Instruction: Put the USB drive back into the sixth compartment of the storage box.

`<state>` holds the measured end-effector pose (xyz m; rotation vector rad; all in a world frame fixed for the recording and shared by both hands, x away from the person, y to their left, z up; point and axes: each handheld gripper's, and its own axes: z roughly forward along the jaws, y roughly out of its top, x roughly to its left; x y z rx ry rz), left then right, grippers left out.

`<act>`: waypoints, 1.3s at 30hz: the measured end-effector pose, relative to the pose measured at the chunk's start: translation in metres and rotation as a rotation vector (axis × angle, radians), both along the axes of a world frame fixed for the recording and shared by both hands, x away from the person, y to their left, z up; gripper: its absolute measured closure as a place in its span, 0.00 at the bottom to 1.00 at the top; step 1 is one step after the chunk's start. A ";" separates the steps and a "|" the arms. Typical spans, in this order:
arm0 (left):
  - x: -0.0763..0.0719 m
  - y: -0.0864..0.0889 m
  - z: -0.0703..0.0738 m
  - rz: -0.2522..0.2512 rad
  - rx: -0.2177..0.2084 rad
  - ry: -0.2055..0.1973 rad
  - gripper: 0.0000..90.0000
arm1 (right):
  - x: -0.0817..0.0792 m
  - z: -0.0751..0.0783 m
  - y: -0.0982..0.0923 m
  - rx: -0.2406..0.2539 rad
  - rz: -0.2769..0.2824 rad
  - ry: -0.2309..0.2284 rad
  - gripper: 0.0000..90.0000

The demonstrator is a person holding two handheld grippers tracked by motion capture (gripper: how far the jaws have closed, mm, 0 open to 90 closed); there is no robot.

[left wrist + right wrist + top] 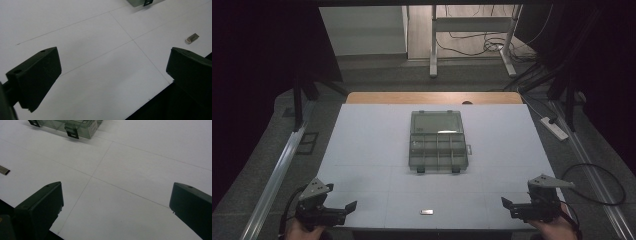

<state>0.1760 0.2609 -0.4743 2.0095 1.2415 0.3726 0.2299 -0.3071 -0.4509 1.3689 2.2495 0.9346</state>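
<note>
Small metal piece (426, 212) between left gripper (347, 209) and right gripper (508, 206) (both gaping), untouched

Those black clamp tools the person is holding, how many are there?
2. The left gripper is at the table's near left corner, the right gripper at its near right corner. Both stand open and empty, with a small metal piece lying between them.

small silvery metal piece (426, 212) lying flat near table's front edge, clear compartment box (438, 141) open mid-table, well apart

One compartment box (439, 141), one small metal piece (426, 212), two tongs (343, 210)
</note>
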 end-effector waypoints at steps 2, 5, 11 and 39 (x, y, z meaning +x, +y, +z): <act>-0.001 0.000 0.000 0.002 0.002 -0.001 0.00 | 0.000 0.000 0.000 0.008 0.003 0.000 0.00; -0.001 0.000 0.000 0.000 0.002 -0.002 0.00 | 0.000 0.000 0.000 0.003 0.007 -0.002 0.00; -0.001 0.000 0.000 -0.011 0.007 -0.002 0.01 | -0.001 0.000 0.002 -0.010 0.018 -0.004 0.00; 0.001 -0.001 0.000 -0.015 0.004 0.003 0.01 | 0.003 0.004 0.012 0.009 0.117 -0.026 0.00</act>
